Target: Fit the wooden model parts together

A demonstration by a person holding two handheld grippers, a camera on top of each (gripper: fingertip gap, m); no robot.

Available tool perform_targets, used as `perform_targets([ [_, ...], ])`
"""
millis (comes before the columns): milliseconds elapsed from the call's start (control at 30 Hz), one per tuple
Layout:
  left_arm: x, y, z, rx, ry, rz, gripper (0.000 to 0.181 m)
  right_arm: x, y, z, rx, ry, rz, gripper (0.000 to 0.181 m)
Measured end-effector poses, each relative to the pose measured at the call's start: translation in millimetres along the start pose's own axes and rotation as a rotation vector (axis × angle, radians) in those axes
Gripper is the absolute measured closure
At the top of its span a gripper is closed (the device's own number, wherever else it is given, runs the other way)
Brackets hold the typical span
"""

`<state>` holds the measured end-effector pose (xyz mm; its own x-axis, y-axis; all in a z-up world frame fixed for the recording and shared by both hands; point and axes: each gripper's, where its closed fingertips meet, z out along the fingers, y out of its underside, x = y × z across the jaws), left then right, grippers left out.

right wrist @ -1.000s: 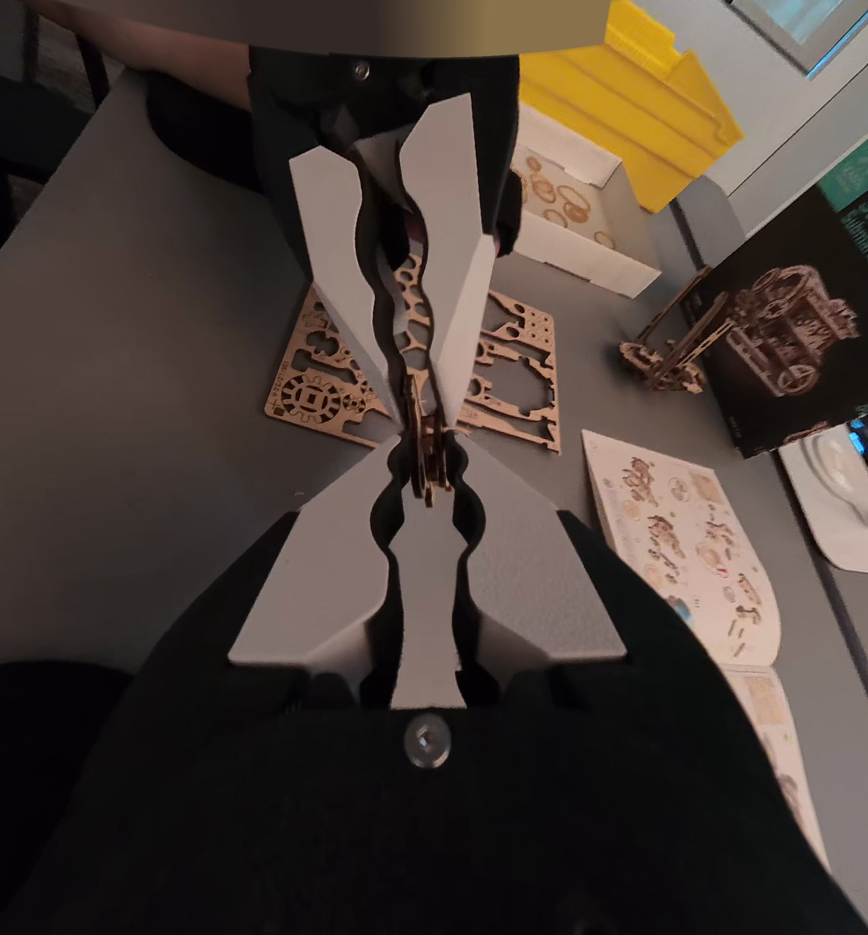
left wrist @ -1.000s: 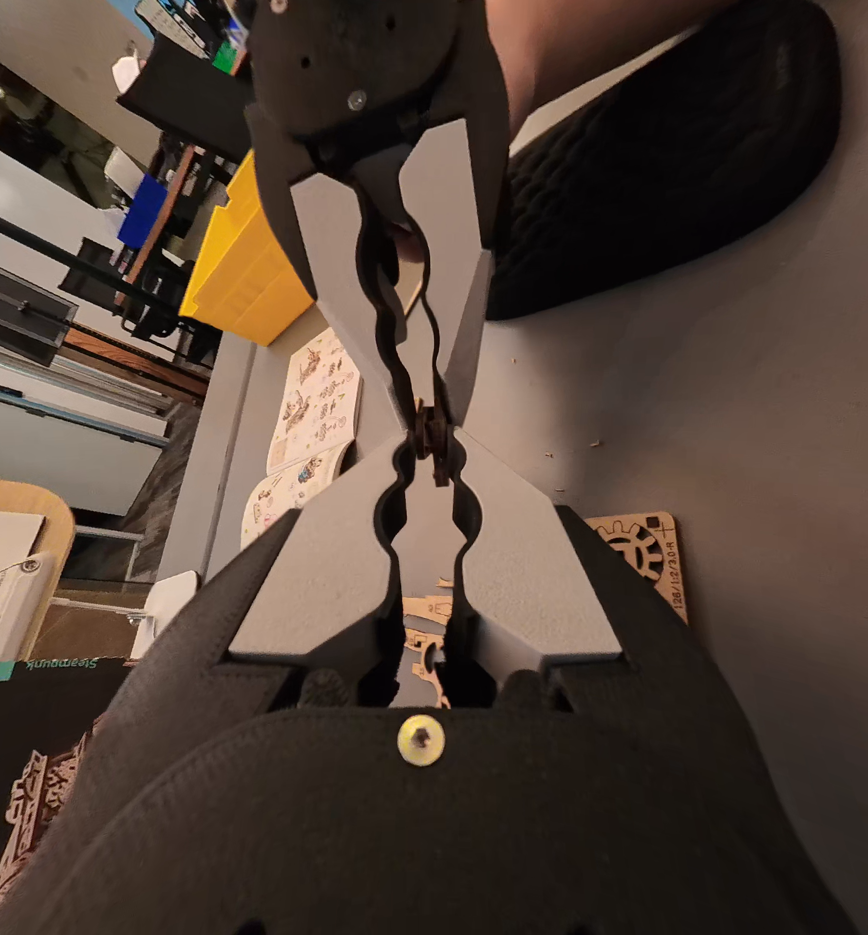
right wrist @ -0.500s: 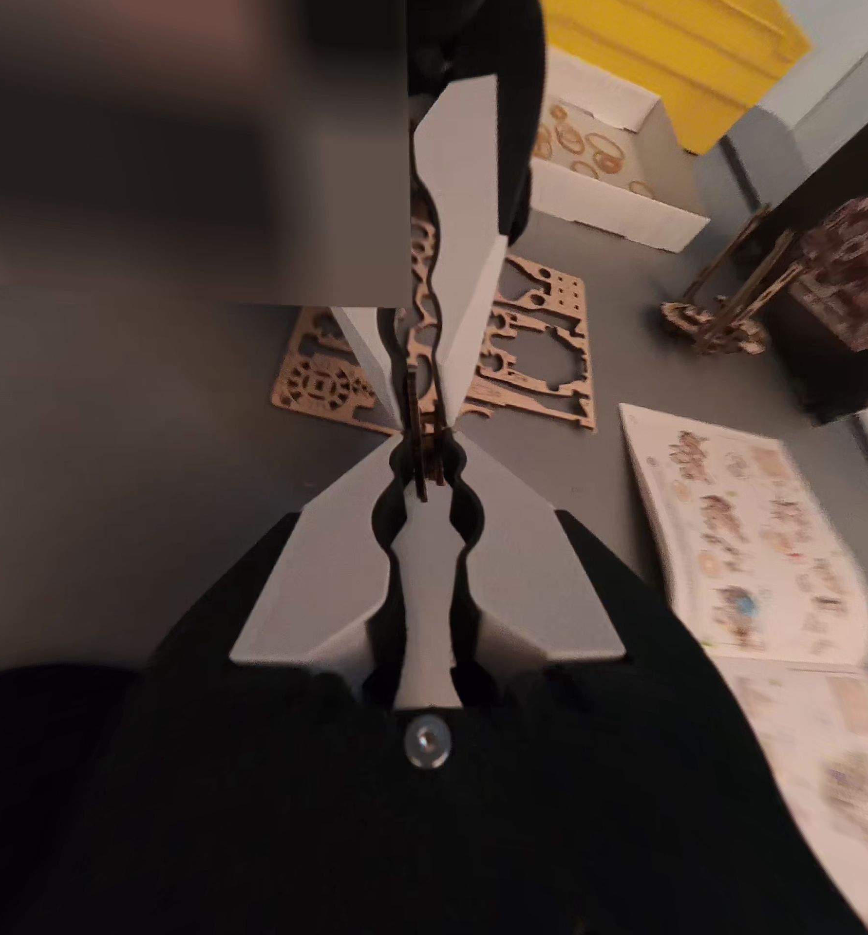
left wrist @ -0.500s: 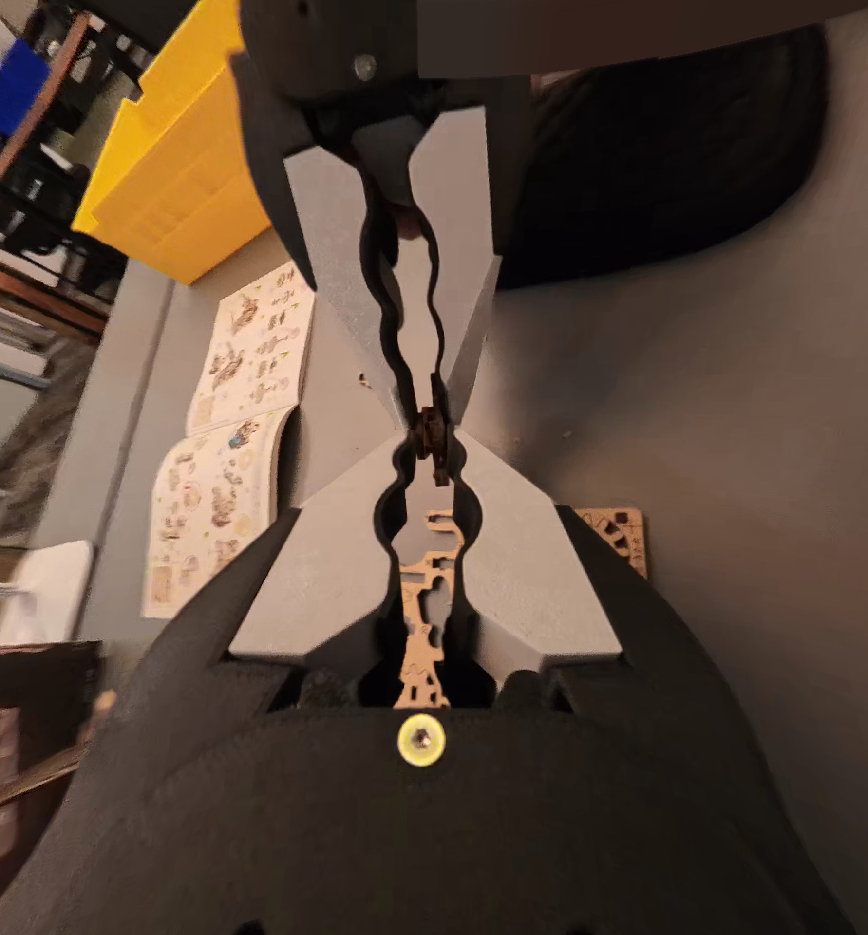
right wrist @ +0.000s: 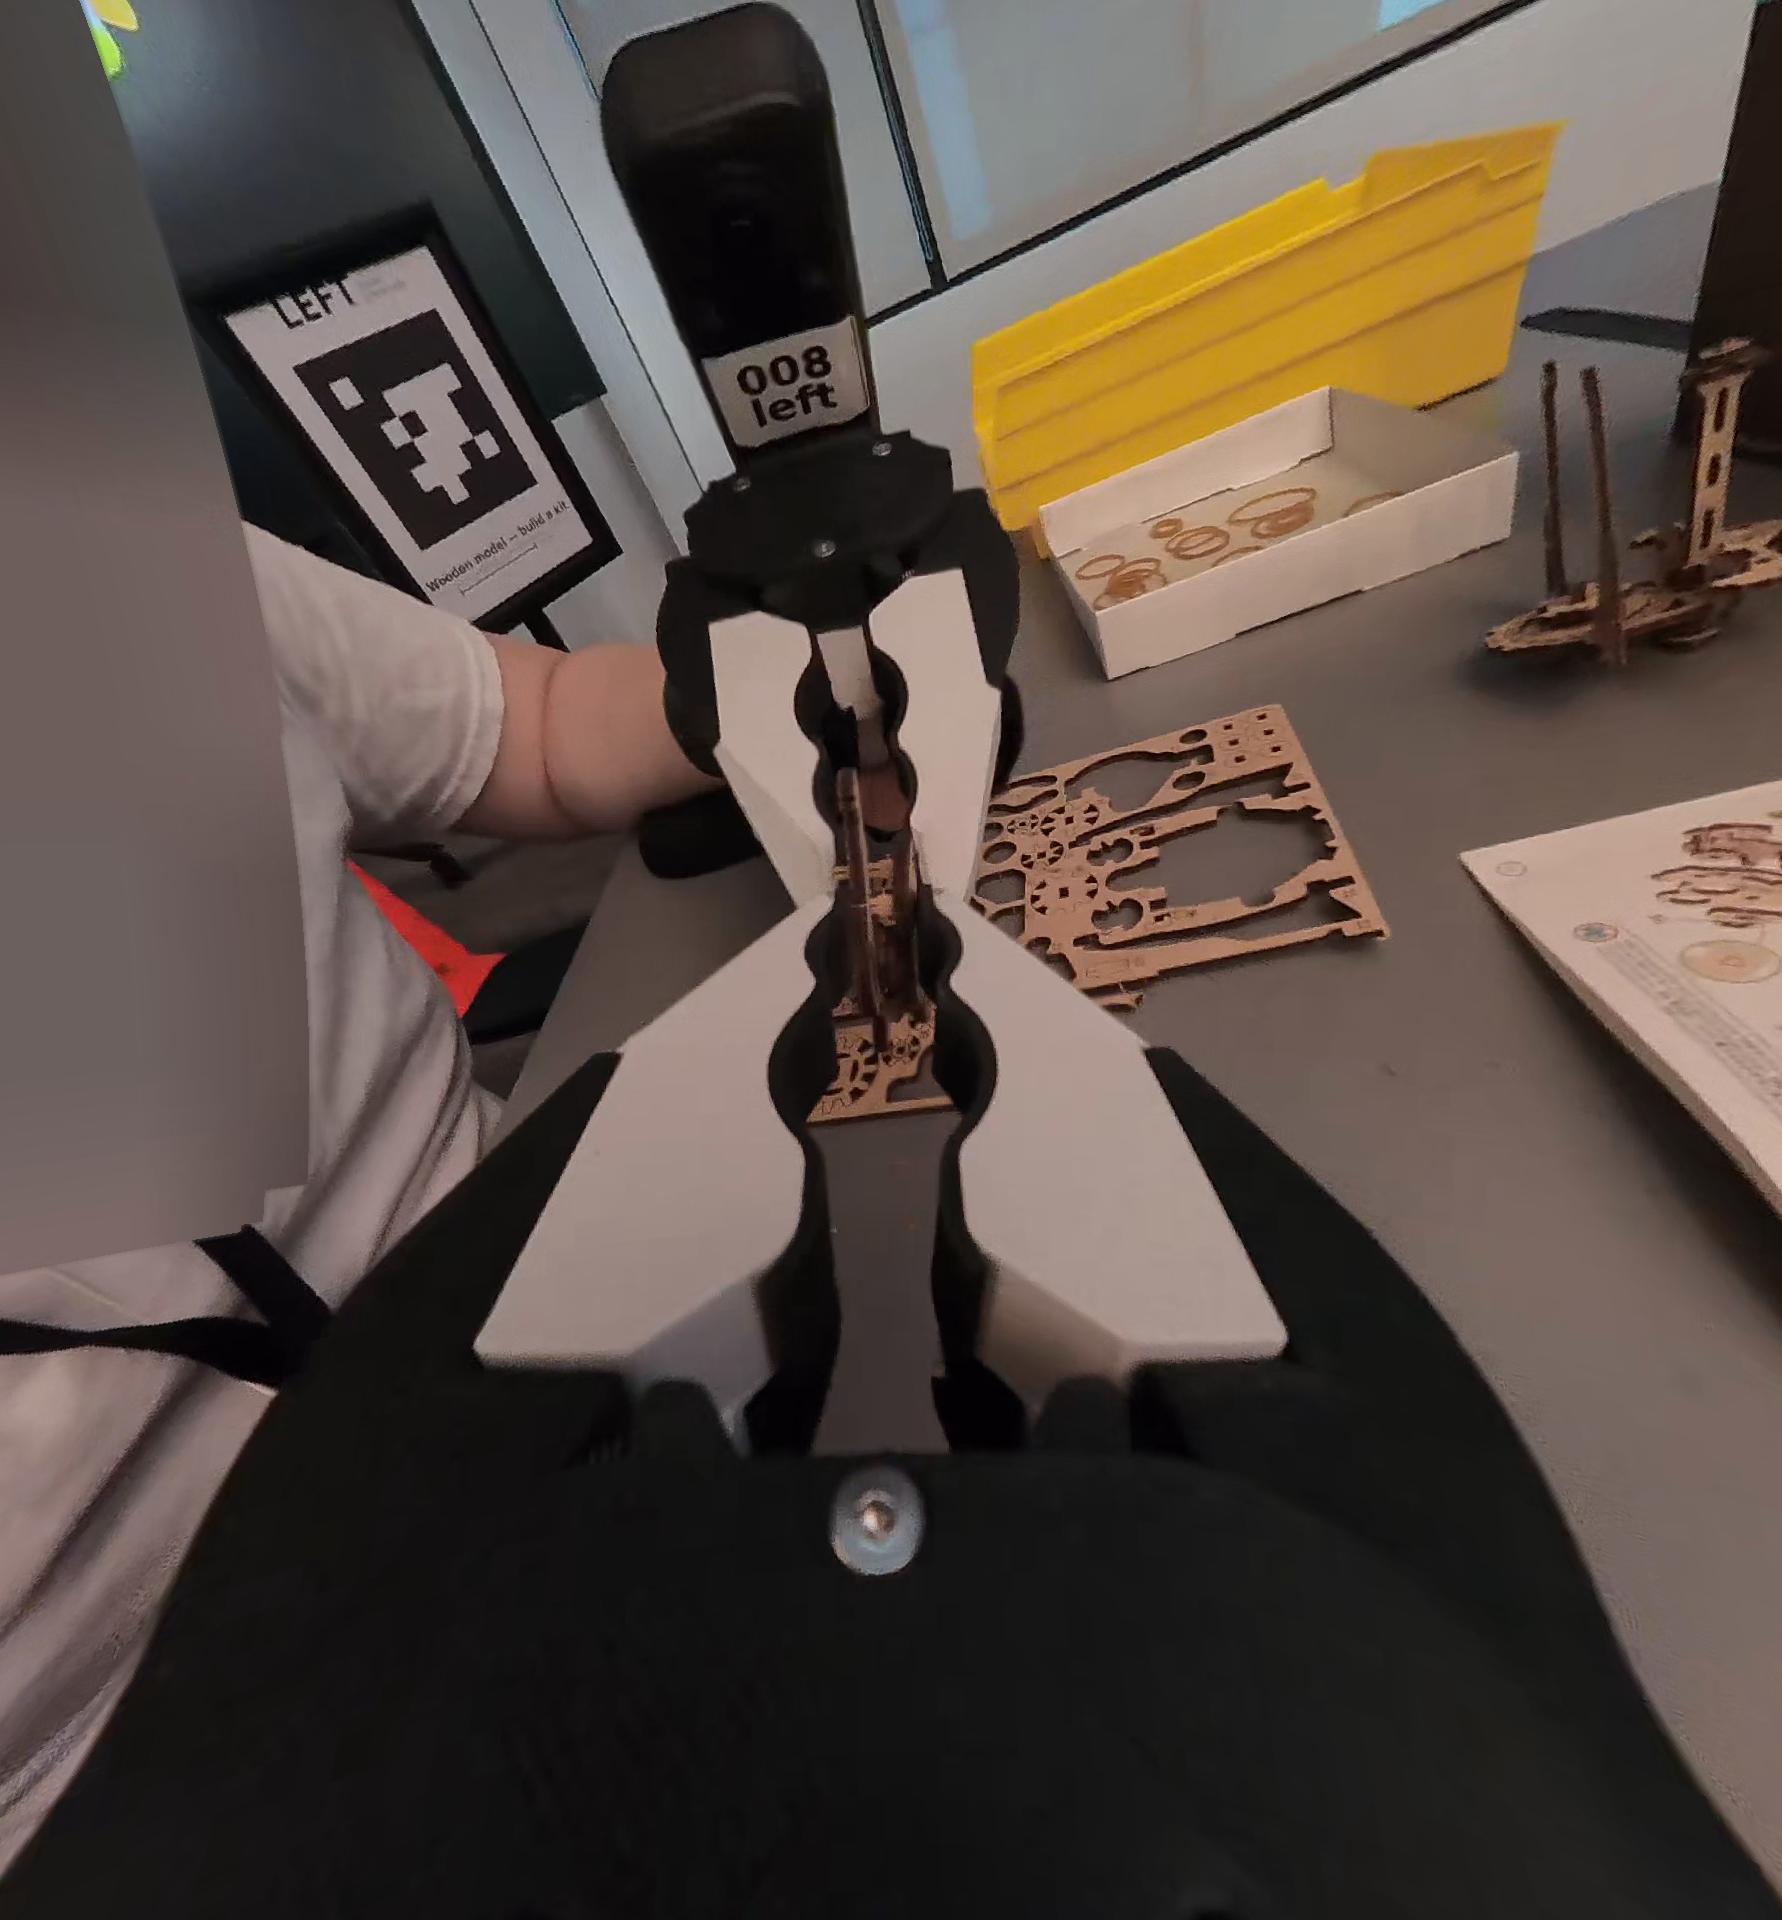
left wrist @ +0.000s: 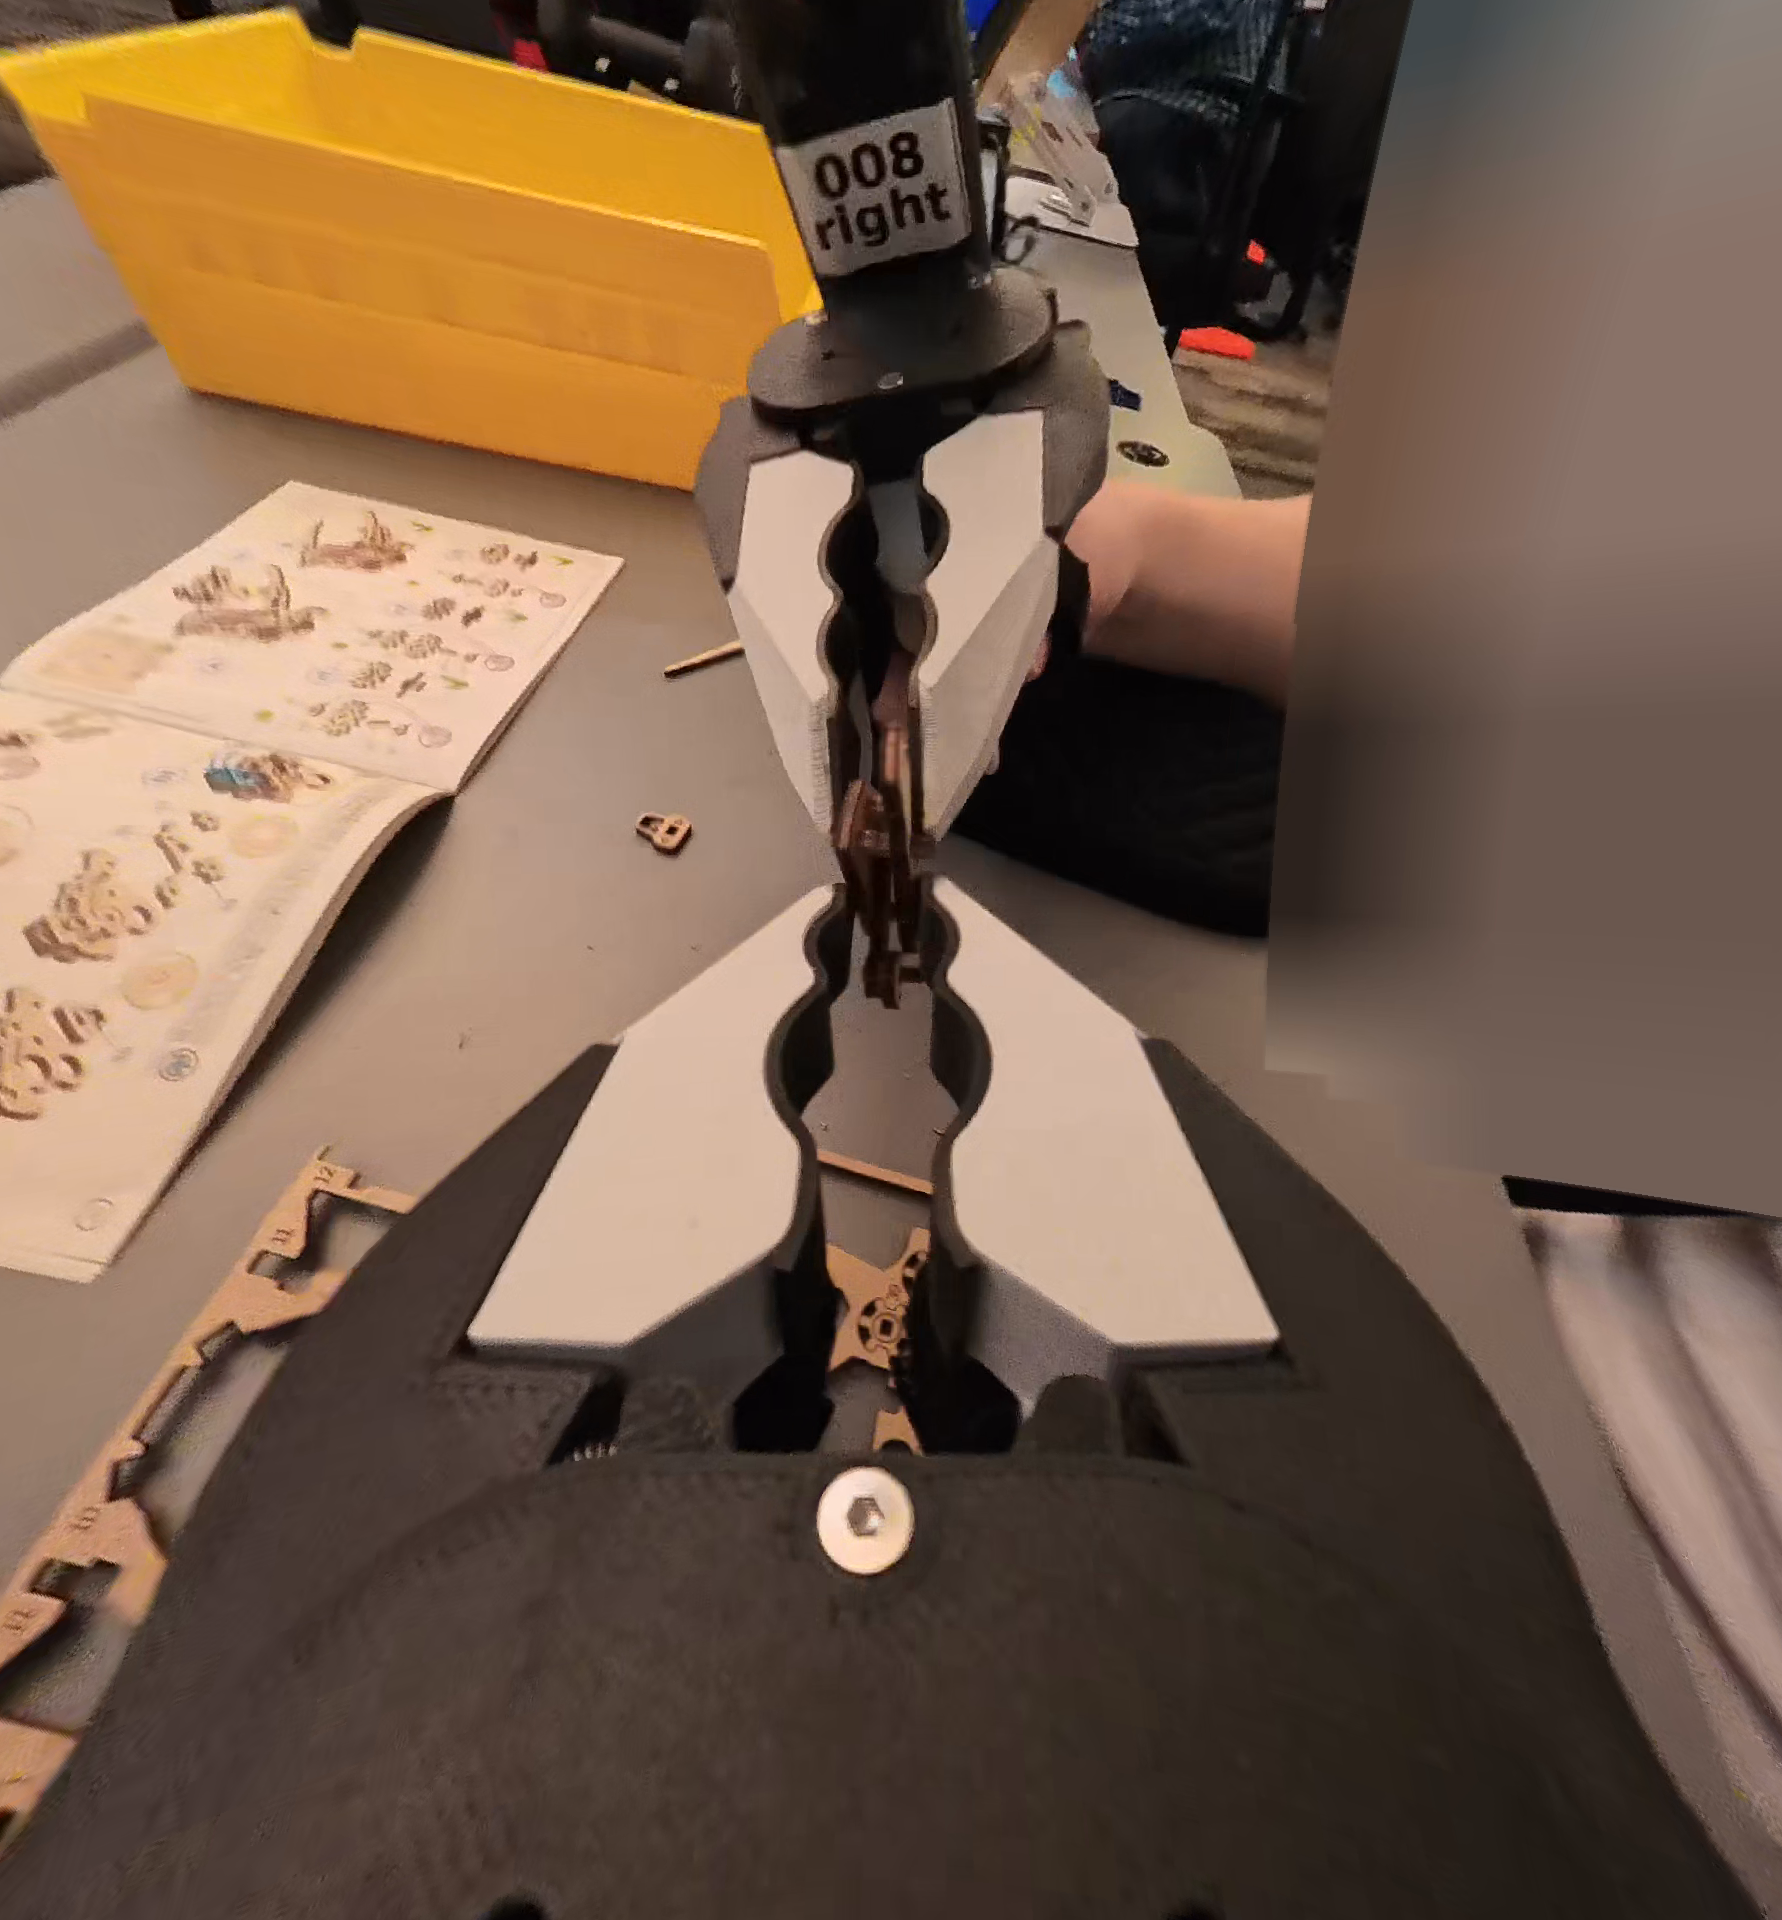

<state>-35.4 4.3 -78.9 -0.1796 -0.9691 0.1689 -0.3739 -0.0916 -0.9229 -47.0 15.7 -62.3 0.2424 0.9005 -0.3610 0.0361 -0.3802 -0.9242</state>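
Left gripper [left wrist: 882,925] and right gripper [right wrist: 882,914] are meeting tip to tip, both clenching the small wooden assembly [left wrist: 879,883], probably pressing parts together.

A yellow bin [right wrist: 1271,312] stands at the far edge of the grey worktop [right wrist: 1334,1091], with a white tray [right wrist: 1282,566] of rubber rings just before it. An open booklet [left wrist: 201,821] lies flat nearby. A framed marker sign [right wrist: 409,436] stands beyond the worktop's edge.
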Motion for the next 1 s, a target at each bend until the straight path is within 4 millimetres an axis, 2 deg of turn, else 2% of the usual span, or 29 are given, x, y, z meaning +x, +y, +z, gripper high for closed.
perform_targets([
  [33, 0, 1, 0, -0.01, 0.024, -0.05, 0.171, 0, 2, 0, -0.009, -0.01, 0.014, 0.173],
  [100, 1, 2, -1, -0.015, 0.077, -0.167, 0.171, 7, 2, -3, -0.021, 0.006, 0.046, 0.155],
  [167, 3, 6, 0, -0.03, 0.122, -0.264, 0.171, 13, 2, -10, -0.035, 0.033, 0.036, 0.156],
  [267, 7, 15, 6, -0.077, 0.173, -0.355, 0.171, 12, 0, -15, -0.031, 0.017, 0.041, 0.156],
  [333, 10, 23, 11, -0.122, 0.189, -0.389, 0.171, 6, 14, -11, -0.116, -0.021, 0.073, 0.154],
  [367, 11, 26, 13, -0.136, 0.196, -0.404, 0.171, 5, 26, -10, -0.185, -0.031, 0.079, 0.172],
  [400, 8, 31, 15, -0.162, 0.177, -0.411, 0.17, 6, 32, -9, -0.219, -0.024, 0.085, 0.18],
  [467, -3, 39, 17, -0.206, 0.105, -0.38, 0.165, 13, 39, -11, -0.251, 0.009, 0.171, 0.181],
  [500, -11, 42, 16, -0.223, 0.052, -0.362, 0.151, 18, 43, -13, -0.262, 0.025, 0.248, 0.181],
  [567, -27, 49, 11, -0.266, -0.057, -0.297, 0.138, 34, 45, -18, -0.246, 0.112, 0.354, 0.181],
  [667, -36, 54, 7, -0.308, -0.154, -0.192, 0.145, 54, 55, -30, -0.284, 0.269, 0.409, 0.179],
  [733, -37, 56, 11, -0.334, -0.18, -0.137, 0.147, 60, 62, -34, -0.317, 0.328, 0.446, 0.159],
  [800, -37, 59, 16, -0.373, -0.198, -0.084, 0.149, 65, 70, -42, -0.397, 0.384, 0.39, 0.158],
  [867, -40, 58, 18, -0.389, -0.233, -0.023, 0.151, 70, 68, -52, -0.458, 0.441, 0.261, 0.159],
  [933, -38, 53, 20, -0.368, -0.225, -0.003, 0.153, 68, 60, -53, -0.507, 0.422, 0.014, 0.162],
  [1000, -36, 48, 23, -0.343, -0.196, -0.014, 0.149, 64, 59, -46, -0.518, 0.379, -0.197, 0.158],
])
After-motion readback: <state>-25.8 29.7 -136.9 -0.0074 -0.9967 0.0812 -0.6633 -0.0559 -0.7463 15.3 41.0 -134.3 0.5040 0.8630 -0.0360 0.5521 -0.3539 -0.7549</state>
